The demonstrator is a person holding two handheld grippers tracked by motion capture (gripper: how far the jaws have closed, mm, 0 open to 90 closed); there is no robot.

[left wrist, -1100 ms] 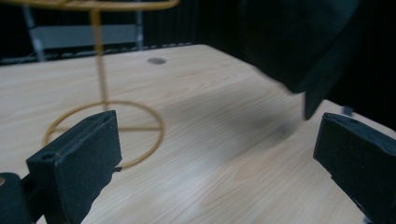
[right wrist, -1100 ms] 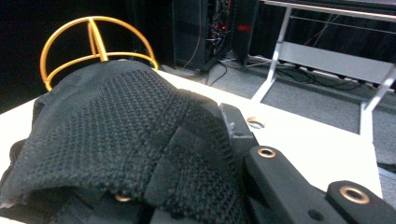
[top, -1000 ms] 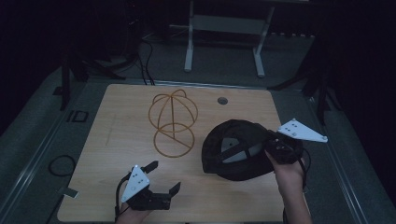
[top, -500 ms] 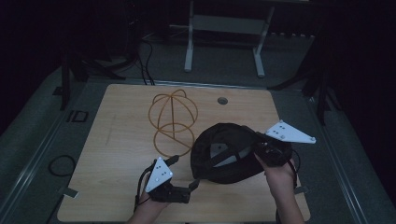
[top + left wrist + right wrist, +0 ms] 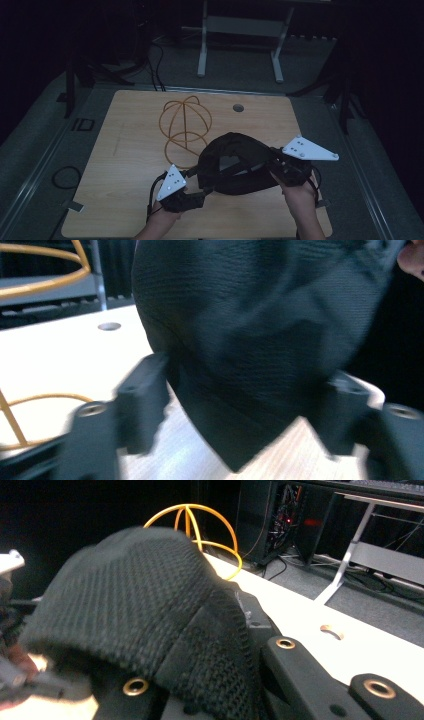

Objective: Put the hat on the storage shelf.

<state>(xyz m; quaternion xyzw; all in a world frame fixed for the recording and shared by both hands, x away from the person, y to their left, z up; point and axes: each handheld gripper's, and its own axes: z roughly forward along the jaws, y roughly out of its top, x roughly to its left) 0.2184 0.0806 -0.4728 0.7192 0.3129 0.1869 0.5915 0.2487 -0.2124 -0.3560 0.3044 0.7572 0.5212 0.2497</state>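
A black knit hat (image 5: 235, 162) hangs between the two claws over the near right part of the desk (image 5: 125, 150), just in front of a yellow wire stand (image 5: 185, 130) that sits near the desk's middle. The right claw (image 5: 277, 167), held by the right hand (image 5: 300, 192) at the hat's right side, is clamped on the hat's edge; in the right gripper view the ribbed knit (image 5: 150, 630) is bunched over that claw's jaws, with the stand (image 5: 200, 525) behind it. The left claw (image 5: 202, 192), in the left hand (image 5: 162, 220), sits at the hat's lower left edge. Its jaws have just been closing, and in the left gripper view they stand one on each side of a hanging fold of the hat (image 5: 250, 350), whose tip points down toward the desk (image 5: 60, 360). The left jaw is right against the fabric; whether both pads already press on it is hard to tell through the blur, so that claw reads as apart around the fold. A grey three-cornered plate tops each gripper. A round hole (image 5: 238, 107) lies in the desk's far part, right of the stand. Beyond the desk, a white frame (image 5: 240, 30) stands on the dark floor, and a cable loop (image 5: 62, 177) lies on the floor to the left of the desk.
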